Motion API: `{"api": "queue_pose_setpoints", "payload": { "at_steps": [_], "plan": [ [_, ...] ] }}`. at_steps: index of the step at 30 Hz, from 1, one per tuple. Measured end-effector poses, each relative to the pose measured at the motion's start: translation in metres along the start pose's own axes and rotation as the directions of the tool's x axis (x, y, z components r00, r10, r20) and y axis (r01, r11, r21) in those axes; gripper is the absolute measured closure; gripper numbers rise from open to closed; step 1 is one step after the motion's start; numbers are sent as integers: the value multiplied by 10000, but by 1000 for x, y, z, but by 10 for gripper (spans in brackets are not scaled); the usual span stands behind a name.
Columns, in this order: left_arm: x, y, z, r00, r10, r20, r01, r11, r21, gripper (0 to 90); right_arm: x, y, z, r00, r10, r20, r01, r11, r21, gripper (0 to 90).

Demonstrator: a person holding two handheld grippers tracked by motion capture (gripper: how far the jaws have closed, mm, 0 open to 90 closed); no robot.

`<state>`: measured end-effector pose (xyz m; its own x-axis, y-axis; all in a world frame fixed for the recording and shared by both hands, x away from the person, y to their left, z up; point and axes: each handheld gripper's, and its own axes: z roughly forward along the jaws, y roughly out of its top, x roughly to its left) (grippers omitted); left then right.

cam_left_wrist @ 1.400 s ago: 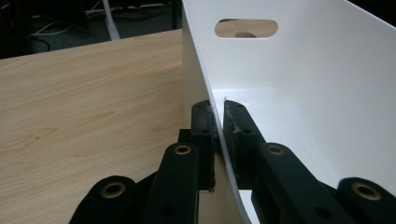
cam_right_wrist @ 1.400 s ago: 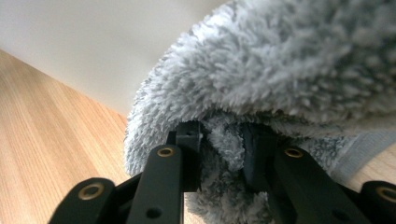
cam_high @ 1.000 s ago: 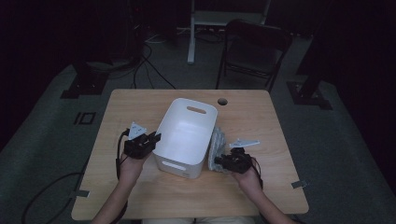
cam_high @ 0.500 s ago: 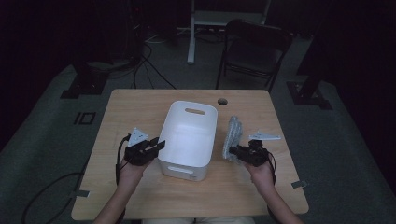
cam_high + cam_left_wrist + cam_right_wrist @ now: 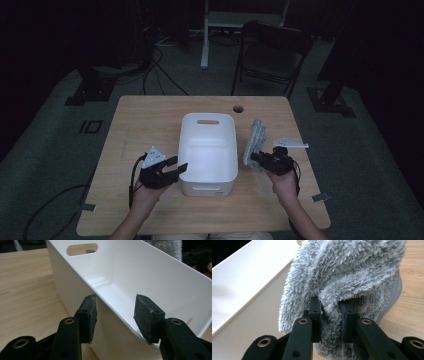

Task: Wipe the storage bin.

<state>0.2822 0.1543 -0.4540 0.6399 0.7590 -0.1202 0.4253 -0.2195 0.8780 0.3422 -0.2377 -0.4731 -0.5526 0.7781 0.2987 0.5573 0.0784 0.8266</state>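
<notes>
A smooth white plastic tub (image 5: 208,150), rectangular with rounded corners, sits empty mid-table (image 5: 150,115). Your left gripper (image 5: 115,315) straddles its near wall; its jaws have just been opening and are released. Your right gripper (image 5: 330,312) clenches a fluffy grey towel (image 5: 347,272), now lifted farther right of the tub.

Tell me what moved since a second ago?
The white bin swung round to sit straight on the table. The left gripper has just been opening its jaws, the bin's wall between them. The right gripper carried the fluffy grey towel away from the bin, still pinching it.
</notes>
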Motion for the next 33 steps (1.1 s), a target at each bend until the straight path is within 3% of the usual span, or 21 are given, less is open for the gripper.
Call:
{"api": "queue_pose_setpoints", "payload": {
  "at_steps": [5,9,14,18,20,21,23,26,29,33],
  "plan": [
    [-12,-3,-2,10000,30,69,-31,10000,52,486,-1,-1,0,10000,23,13,-23,10000,32,754],
    [-24,-5,-2,9990,138,426,-144,9998,134,452,-1,-1,0,10000,54,5,-54,10000,8,754],
    [-29,-5,-3,9981,90,606,-102,9997,199,401,-2,-1,-1,10000,72,9,-72,10000,-20,753],
    [-28,0,-11,9969,62,782,-44,9997,-226,387,-3,-1,-2,10000,93,-5,-93,9999,-39,752],
    [-25,5,-15,9969,317,725,-286,9987,-428,387,-3,-1,-2,9999,129,-43,-129,9999,-69,753],
    [-20,10,-17,9948,412,935,-353,9973,-640,388,-3,0,-3,9999,109,-34,-109,9999,-82,753],
    [-14,17,-17,9939,556,956,-482,9958,-776,388,-3,0,-3,9999,92,-39,-93,9999,-122,753],
    [-10,20,-16,9926,568,1073,-479,9953,-838,387,-3,0,-4,9999,93,-40,-93,9999,-124,752],
    [8,33,-9,9884,746,1325,-619,9933,-976,388,-3,0,-4,9999,123,-49,-124,9999,-99,752],
    [23,41,0,9876,881,1297,-749,9918,-1036,404,-4,0,-5,9999,124,-68,-125,9998,-147,752]
  ]
}}
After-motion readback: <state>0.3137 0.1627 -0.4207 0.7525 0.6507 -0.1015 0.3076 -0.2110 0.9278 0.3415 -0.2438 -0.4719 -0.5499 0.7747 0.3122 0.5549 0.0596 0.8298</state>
